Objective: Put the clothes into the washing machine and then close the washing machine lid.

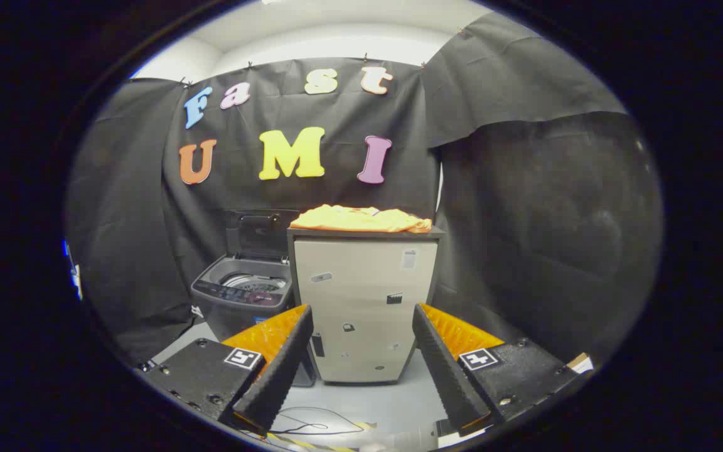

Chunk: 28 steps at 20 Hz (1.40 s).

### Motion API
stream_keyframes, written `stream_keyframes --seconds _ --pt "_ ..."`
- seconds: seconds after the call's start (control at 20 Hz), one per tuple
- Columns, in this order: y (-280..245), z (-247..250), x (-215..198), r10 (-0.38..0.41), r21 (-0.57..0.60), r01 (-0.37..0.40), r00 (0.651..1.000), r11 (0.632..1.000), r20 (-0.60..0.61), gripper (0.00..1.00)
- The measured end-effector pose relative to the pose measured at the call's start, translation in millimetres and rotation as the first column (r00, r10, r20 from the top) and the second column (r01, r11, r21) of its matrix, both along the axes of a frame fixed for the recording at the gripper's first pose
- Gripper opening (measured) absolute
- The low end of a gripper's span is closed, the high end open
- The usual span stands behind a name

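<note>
A pale cabinet (361, 307) is standing well beyond the gripper (361, 314), straight ahead between its fingers. Just left of the cabinet, the washing machine (242, 295) is sitting with its lid (260, 232) standing open. A yellow-orange garment (361, 219) is lying on the cabinet's top. The gripper is hanging wide apart, gripping nothing.

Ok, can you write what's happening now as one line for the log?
gripper: open, holding nothing | clothes: on cabinet, beyond gripper | washing machine: lid up, beside cabinet | step: clothes not yet picked up
</note>
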State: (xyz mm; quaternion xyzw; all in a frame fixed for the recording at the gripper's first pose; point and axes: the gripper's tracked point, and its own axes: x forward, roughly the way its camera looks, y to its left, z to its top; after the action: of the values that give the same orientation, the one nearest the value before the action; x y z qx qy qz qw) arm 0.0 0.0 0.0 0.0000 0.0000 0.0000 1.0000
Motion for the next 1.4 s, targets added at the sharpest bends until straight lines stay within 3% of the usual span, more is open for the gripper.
stream_keyframes --seconds 1.1,1.3,1.4 --pt "3.3 4.3 2.2 -0.050 -0.009 0.050 0.999 0.999 0.003 0.99" --pt "0.2 16.5 0.8 -0.070 -0.002 0.070 0.998 0.998 -0.001 0.99" --pt "0.8 45.4 16.4 -0.080 0.001 0.080 0.997 0.997 0.013 1.00"
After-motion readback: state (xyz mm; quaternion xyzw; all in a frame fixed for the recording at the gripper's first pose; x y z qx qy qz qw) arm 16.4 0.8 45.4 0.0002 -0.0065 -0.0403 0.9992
